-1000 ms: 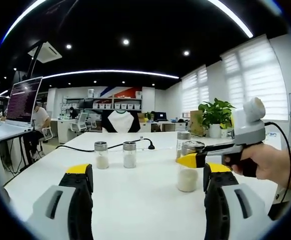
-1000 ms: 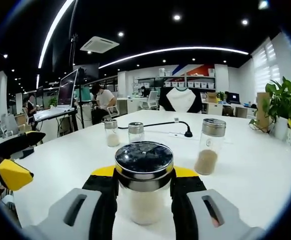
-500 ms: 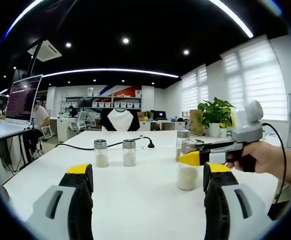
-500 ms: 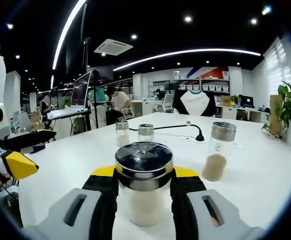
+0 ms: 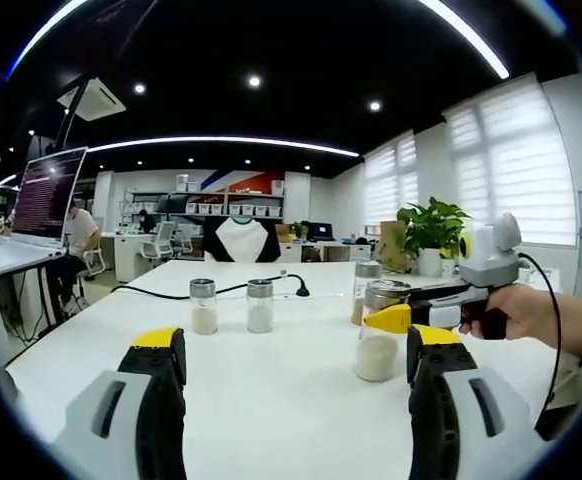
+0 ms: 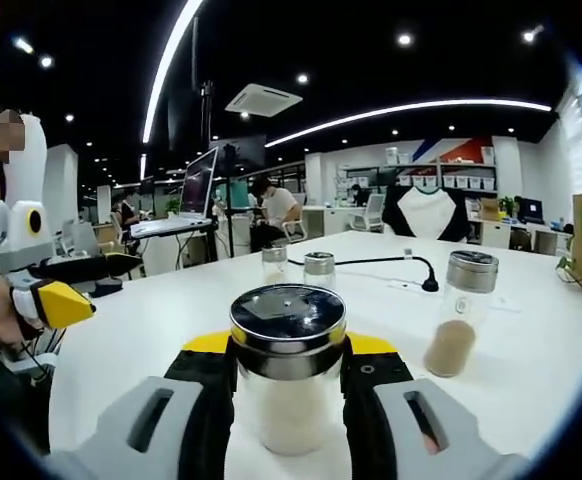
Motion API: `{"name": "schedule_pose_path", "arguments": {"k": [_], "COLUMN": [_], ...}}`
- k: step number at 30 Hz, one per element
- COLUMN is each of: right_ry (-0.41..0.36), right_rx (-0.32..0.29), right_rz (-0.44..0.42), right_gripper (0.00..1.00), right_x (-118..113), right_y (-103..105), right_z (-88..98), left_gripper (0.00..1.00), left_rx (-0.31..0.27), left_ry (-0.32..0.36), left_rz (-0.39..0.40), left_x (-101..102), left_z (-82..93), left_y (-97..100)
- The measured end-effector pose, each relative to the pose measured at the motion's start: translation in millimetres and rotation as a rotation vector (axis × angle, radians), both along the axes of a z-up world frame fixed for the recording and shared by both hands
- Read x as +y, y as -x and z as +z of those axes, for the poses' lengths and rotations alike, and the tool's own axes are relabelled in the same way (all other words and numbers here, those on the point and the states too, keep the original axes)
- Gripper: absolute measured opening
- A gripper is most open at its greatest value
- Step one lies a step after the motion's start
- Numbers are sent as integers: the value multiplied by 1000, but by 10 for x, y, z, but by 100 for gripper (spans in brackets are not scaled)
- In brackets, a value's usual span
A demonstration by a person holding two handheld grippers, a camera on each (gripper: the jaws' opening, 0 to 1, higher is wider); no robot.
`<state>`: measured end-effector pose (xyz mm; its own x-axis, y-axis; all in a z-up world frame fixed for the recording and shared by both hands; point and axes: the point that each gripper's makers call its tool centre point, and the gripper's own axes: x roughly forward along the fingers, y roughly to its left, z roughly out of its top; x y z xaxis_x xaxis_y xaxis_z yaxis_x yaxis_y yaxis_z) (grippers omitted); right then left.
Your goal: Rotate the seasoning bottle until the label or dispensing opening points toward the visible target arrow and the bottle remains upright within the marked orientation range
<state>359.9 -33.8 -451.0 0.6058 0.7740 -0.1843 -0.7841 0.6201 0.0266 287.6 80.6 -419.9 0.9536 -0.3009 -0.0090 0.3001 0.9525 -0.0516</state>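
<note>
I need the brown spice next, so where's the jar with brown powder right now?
In the right gripper view the brown-powder jar stands on the white table, right of the held bottle and apart from it.

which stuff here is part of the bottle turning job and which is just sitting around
In the job:
- white-powder bottle, upright on the table
- right tongs, shut on its sides
- left tongs, open and holding nothing

Lying about:
- brown-powder bottle
- two small shakers
- black cable
- potted plant
- No target arrow can be made out.
</note>
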Motion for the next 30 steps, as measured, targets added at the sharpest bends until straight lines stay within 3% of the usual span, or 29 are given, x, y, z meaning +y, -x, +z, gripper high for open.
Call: {"name": "schedule_pose_path", "arguments": {"k": [21, 30], "right_ry": [-46, -52], "right_rx": [-48, -49], "right_rz": [287, 312], "right_gripper": [39, 39], "right_x": [64, 83], "right_y": [55, 81], "right_z": [20, 27], "left_gripper": [97, 96], "left_rx": [-17, -15], "left_ry": [-30, -29], "left_rz": [13, 23], "left_x": [16, 48], "left_z": [58, 54], "left_y": [26, 38]}}
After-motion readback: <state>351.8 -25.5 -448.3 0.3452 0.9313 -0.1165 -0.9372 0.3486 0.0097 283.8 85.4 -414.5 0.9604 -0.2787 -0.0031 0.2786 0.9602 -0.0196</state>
